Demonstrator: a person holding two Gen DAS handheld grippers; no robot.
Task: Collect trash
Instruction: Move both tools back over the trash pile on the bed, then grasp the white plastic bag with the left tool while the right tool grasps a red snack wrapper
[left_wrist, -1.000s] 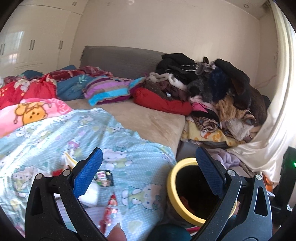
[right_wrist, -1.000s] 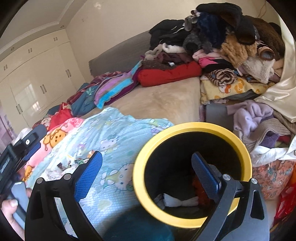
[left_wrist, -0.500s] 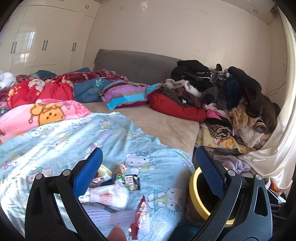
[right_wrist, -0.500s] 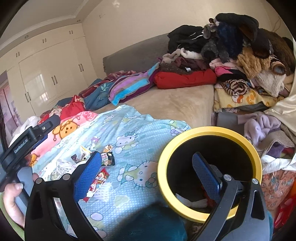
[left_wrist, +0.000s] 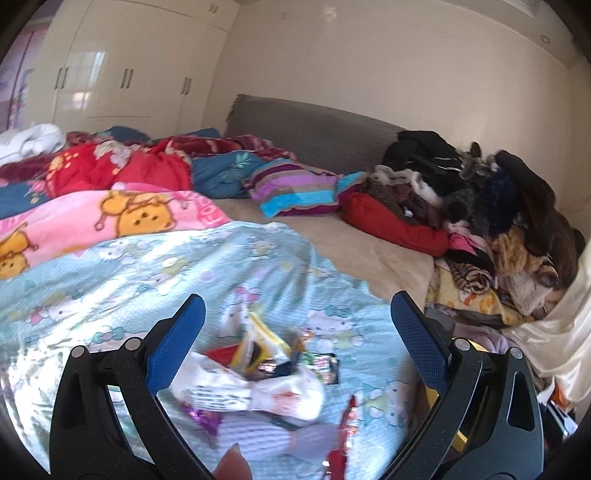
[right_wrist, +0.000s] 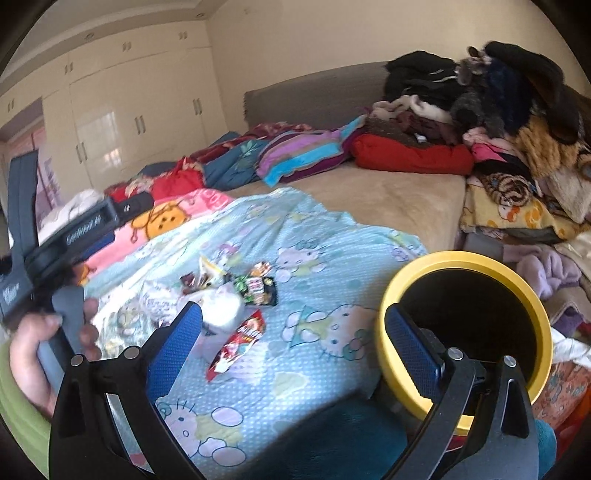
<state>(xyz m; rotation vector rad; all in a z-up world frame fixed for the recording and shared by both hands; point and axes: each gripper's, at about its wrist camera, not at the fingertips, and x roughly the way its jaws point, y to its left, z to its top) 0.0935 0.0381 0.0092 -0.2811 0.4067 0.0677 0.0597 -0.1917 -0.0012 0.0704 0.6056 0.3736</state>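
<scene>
Right now both grippers hang above a bed covered by a pale blue cartoon-cat blanket (right_wrist: 325, 266). On that blanket lies a small heap of trash: a white crumpled plastic bag (left_wrist: 258, 391), a yellow-and-white wrapper (left_wrist: 258, 332), a dark green snack packet (right_wrist: 255, 290) and, just beside the heap on its near side, a red snack wrapper (right_wrist: 240, 341). In the left wrist view the heap is blurred, so smaller pieces cannot be told apart.

The left gripper (left_wrist: 295, 347) has its jaws spread wide, with nothing between them; the heap shows through the gap below. The right gripper (right_wrist: 291, 343) likewise has its jaws wide apart and holds nothing. Its left finger overlaps the edge of the white bag in the picture; whether they touch cannot be told.

A yellow-rimmed black bin (right_wrist: 461, 262) stands at the bed's near corner, to the right of the trash and apart from it. A hand (right_wrist: 33, 354) grips the left tool's handle. Piled clothes (right_wrist: 498, 110) fill the far right of the bed.
</scene>
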